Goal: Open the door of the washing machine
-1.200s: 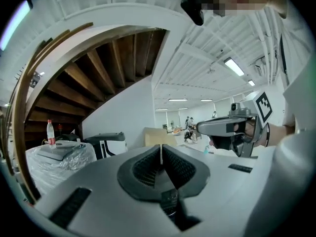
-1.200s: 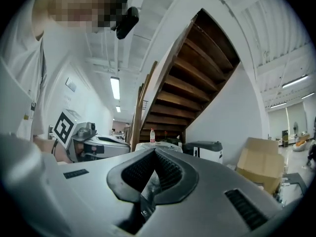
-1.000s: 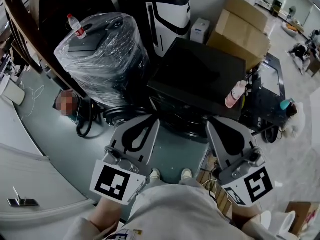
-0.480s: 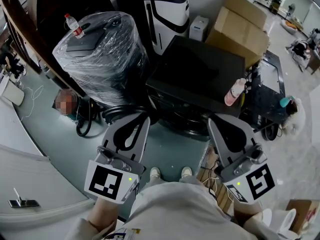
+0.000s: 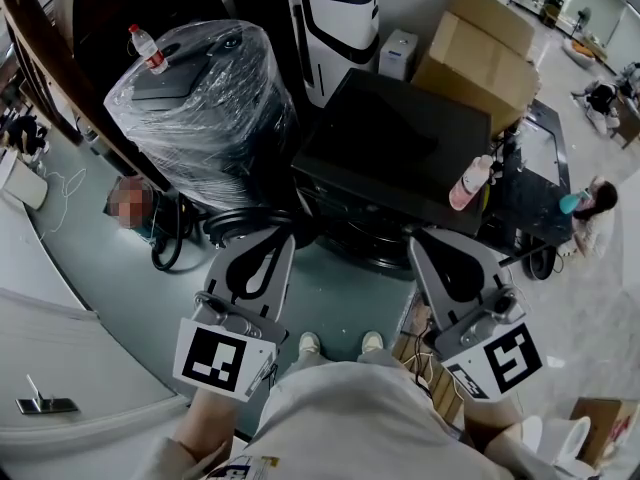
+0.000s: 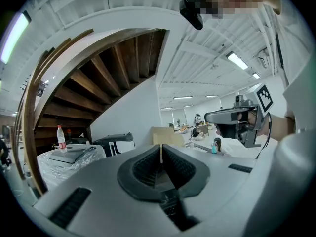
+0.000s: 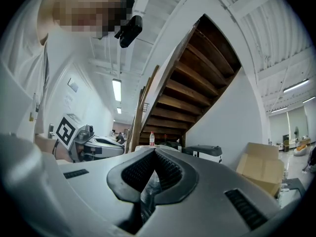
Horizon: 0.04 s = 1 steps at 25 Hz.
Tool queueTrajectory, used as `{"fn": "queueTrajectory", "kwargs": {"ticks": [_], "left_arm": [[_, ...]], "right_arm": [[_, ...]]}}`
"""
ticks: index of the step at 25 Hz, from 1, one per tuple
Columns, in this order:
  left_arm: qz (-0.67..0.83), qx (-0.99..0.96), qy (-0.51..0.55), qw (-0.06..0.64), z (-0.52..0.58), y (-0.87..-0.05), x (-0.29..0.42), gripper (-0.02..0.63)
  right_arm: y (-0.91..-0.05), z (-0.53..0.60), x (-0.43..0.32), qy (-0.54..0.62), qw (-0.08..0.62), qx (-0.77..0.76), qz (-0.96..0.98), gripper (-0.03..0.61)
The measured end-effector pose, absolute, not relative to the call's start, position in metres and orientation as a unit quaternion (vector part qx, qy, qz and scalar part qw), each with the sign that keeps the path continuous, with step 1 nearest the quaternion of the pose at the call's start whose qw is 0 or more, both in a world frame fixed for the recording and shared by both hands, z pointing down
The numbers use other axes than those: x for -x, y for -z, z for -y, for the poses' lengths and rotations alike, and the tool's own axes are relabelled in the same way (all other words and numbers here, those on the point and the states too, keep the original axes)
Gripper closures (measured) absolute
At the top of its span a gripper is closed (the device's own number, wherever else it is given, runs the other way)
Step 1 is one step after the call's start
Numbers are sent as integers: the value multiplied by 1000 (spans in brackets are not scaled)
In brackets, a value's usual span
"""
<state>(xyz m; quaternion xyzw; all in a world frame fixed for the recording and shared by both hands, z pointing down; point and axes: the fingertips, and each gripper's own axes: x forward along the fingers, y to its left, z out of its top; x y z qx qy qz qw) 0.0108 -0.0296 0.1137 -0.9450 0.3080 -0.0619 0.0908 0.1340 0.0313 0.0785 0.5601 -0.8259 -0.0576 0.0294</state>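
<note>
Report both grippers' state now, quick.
Left gripper: closed, holding nothing.
Right gripper: closed, holding nothing.

The handheld rig I run remotely: the left gripper (image 5: 283,236) and right gripper (image 5: 421,240) are matte grey, wedge-shaped shells, with black ribbed pads (image 6: 145,167) set in dark teardrop rims. Each carries a white cube (image 5: 218,360) printed with black square markers. My operator wears a pale top (image 5: 340,418) and white shoes (image 5: 310,345).
</note>
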Motion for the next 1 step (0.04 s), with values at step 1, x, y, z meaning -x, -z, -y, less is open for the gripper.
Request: {"fn": "queueTrajectory", "kwargs": {"ticks": [1], "left_arm": [[-307, 944, 66, 98, 31, -116, -9, 584]], "right_arm": [[-79, -30, -134, 57, 30, -560, 826, 552]]}}
